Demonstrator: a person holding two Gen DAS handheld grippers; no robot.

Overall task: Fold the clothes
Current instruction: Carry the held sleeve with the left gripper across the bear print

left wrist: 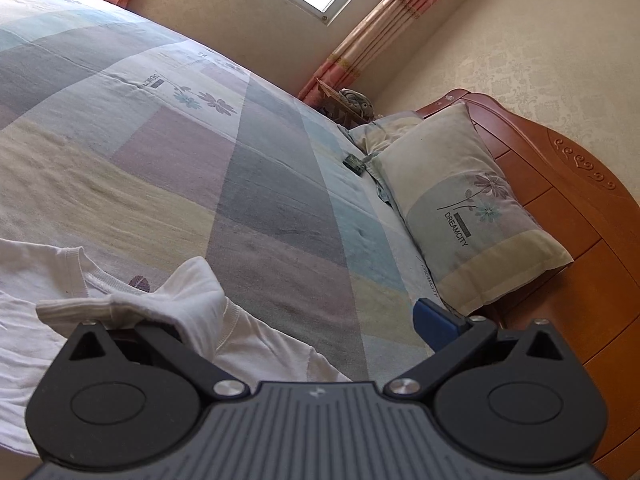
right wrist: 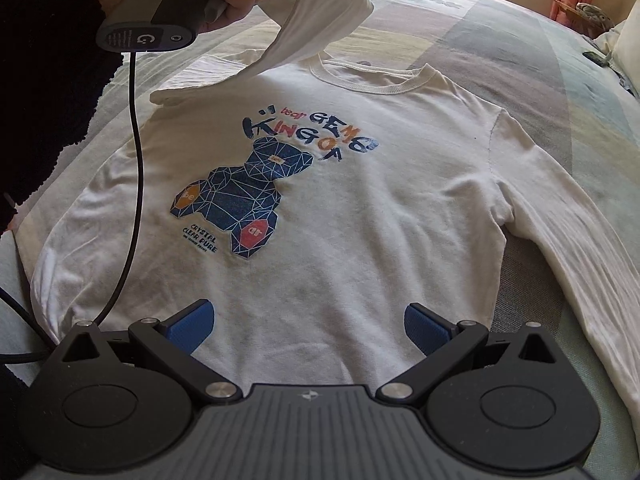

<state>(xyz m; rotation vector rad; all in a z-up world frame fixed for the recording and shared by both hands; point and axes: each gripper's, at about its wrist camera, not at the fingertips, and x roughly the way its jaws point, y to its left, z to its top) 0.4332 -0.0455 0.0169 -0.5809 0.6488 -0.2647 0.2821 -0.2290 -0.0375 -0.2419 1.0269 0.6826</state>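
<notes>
The white long-sleeved shirt (right wrist: 344, 208) lies front up on the bed (left wrist: 168, 152), its bear print (right wrist: 240, 196) showing and its body spread flat.

Left of the print, the sleeve (right wrist: 304, 28) is lifted off the bed toward the collar, its cuff draped over the left gripper (left wrist: 280, 320). That gripper's jaws look spread wide in its own view: one blue pad shows and the other side is buried under cloth, so whether the cuff is pinched or merely hanging there cannot be told.

Below the print, the right gripper (right wrist: 306, 330) hovers over the hem, wide open and holding nothing.

Right of the print, the other sleeve (right wrist: 560, 216) lies stretched out flat.

Judged from this, one sleeve fold is underway; the other sleeve and the body remain unfolded.

The hem and the right cuff are cut off.
</notes>
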